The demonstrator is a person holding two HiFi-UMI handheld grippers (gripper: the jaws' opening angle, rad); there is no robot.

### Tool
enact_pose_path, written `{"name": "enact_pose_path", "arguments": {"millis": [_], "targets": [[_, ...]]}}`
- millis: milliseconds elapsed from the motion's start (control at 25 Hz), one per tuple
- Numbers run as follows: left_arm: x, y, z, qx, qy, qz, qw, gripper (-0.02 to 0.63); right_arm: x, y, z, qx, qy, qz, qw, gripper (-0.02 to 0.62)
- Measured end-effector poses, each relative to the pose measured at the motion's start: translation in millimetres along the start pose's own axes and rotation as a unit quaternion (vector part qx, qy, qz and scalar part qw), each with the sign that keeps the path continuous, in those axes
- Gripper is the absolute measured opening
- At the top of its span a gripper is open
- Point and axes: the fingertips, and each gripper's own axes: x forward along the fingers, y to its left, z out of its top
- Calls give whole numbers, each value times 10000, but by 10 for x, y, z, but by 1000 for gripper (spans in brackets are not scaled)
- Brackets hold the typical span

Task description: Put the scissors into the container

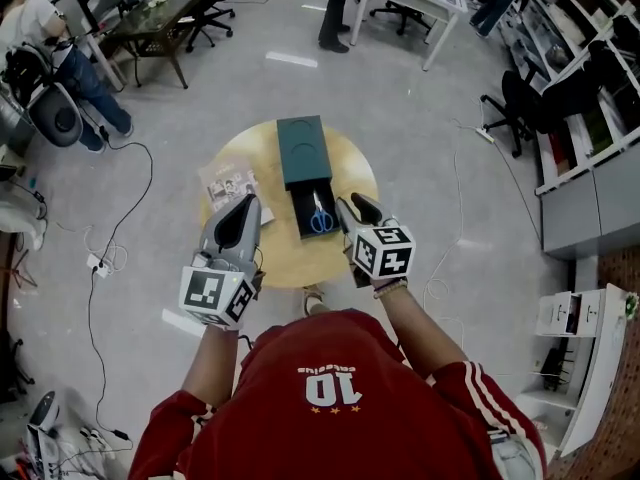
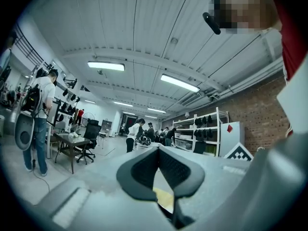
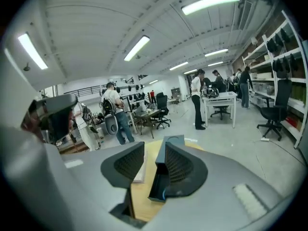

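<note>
Low in the head view, the left gripper (image 1: 248,205) hangs over the near part of the round surface (image 1: 280,260) with its jaws closed tip to tip on nothing, while the right gripper (image 1: 355,204) has its jaws slightly apart and empty. Just left of the right gripper, the nearer one, the scissors (image 1: 320,214) already lie inside the open container (image 1: 297,213), long axis running away from the person and blue handles nearest. Beyond it a dark green box (image 1: 303,148) reaches the far edge, with bare surface on either side and a booklet (image 1: 230,181) at upper left.

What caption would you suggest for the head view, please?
Blue-handled scissors lie in the open dark container on a round table; left gripper and right gripper hover empty.
</note>
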Motion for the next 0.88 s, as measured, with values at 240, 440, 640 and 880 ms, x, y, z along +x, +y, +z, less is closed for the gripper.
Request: {"name": "enact_pose_path", "arguments": {"millis": [240,440,640,880], "targets": [[-238,-284,169,-6,-103,-246,9996,2,-713,538,569,-533,-787,360,9948,133],[-296,-464,285,-4,-221,-354,9991,2,-1130,804,909,-826,-1260,593,9868,109],[-283,-683,370,64,-285,-390,9988,2,-1330,825,1064,-861,-1481,732,9825,96],[-249,-828,419,78,-343,-346,9988,2,-1495,827,1108,-904,-1552,905,9796,53]]}}
